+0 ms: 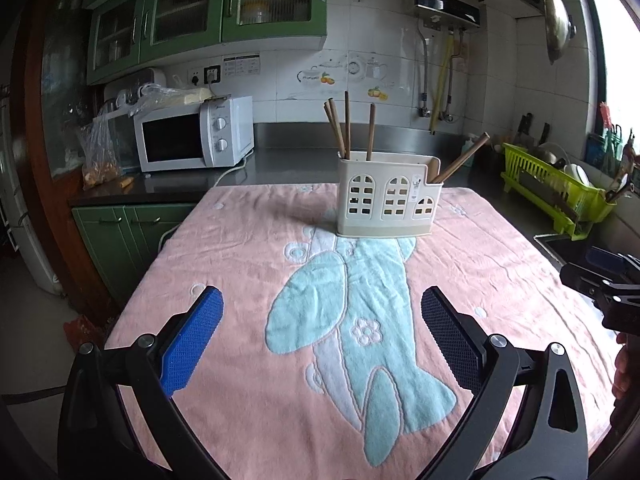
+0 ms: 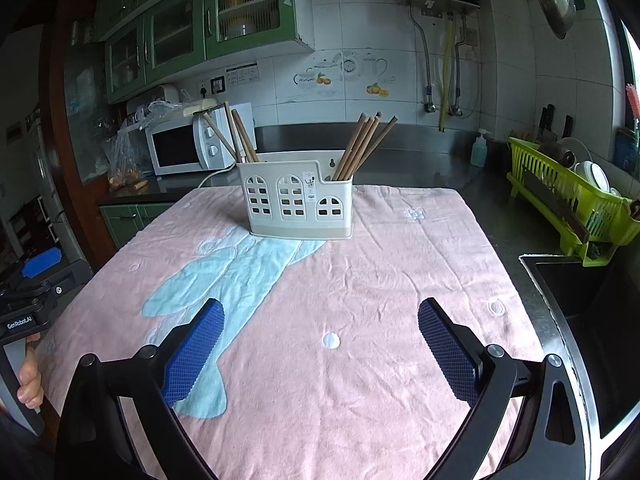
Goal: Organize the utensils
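Left wrist view: left gripper [image 1: 322, 344] spread wide, blue pads [image 1: 192, 346] far apart, nothing between them, hovering above the pink towel [image 1: 480, 280] on the counter [image 1: 288, 168]. Holds nothing, touches nothing. Straight ahead of it, well apart, a cream utensil holder [image 1: 386, 198] stands upright on the towel's far end. Brown chopsticks [image 1: 347, 126] stick up from its left compartment, about four, leaning slightly. More chopsticks [image 1: 464, 158] lean out to the right from the lower right compartment; count unclear here. Far left of the gripper: white microwave [image 1: 192, 138]. Far right: green dish rack [image 1: 556, 184]. The right gripper's body [image 1: 600, 284] shows at the right edge; its fingers are out of this view.

Right wrist view: right gripper [image 2: 320, 350] also released, fingers wide, empty, over bare towel [image 2: 360, 380]. Holder [image 2: 296, 200] ahead and slightly left, upright. Left compartment: three or four chopsticks [image 2: 236, 134] tilted left. Right compartment: bundle of about five chopsticks [image 2: 366, 144] tilted right. Dish rack [image 2: 576, 200] far right, sink [image 2: 580, 304] just right of the towel edge. Left gripper's body [image 2: 28, 292] and hand [image 2: 30, 380] at the left edge.
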A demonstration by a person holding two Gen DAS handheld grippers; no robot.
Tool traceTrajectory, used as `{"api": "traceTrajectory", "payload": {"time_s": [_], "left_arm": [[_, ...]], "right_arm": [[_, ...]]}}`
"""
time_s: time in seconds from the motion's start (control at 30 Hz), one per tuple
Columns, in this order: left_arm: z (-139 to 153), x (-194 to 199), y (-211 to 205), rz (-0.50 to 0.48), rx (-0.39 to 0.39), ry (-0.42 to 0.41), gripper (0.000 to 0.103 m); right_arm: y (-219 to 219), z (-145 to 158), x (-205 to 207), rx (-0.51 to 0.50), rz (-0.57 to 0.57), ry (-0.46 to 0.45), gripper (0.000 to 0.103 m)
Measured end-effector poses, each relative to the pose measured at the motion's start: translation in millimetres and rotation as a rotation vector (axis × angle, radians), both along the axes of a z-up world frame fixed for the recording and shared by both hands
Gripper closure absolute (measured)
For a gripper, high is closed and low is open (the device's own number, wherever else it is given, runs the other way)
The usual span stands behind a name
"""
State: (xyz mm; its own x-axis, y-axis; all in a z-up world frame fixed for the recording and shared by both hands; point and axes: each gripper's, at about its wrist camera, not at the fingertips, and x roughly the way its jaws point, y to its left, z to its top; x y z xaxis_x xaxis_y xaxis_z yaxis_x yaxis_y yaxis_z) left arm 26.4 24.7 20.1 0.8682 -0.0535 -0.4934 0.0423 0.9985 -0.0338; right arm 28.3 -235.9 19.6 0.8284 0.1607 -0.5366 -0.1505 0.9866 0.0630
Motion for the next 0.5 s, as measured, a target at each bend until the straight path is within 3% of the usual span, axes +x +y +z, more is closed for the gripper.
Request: {"api": "traceTrajectory", "payload": {"time_s": [0.5], "left_arm": [[-5.4, -2.8, -2.5, -0.009, 0.001, 0.012, 0.005]], "right_arm": [[5.1, 2.3, -3.2, -0.007, 0.006, -0.011, 0.009]]}}
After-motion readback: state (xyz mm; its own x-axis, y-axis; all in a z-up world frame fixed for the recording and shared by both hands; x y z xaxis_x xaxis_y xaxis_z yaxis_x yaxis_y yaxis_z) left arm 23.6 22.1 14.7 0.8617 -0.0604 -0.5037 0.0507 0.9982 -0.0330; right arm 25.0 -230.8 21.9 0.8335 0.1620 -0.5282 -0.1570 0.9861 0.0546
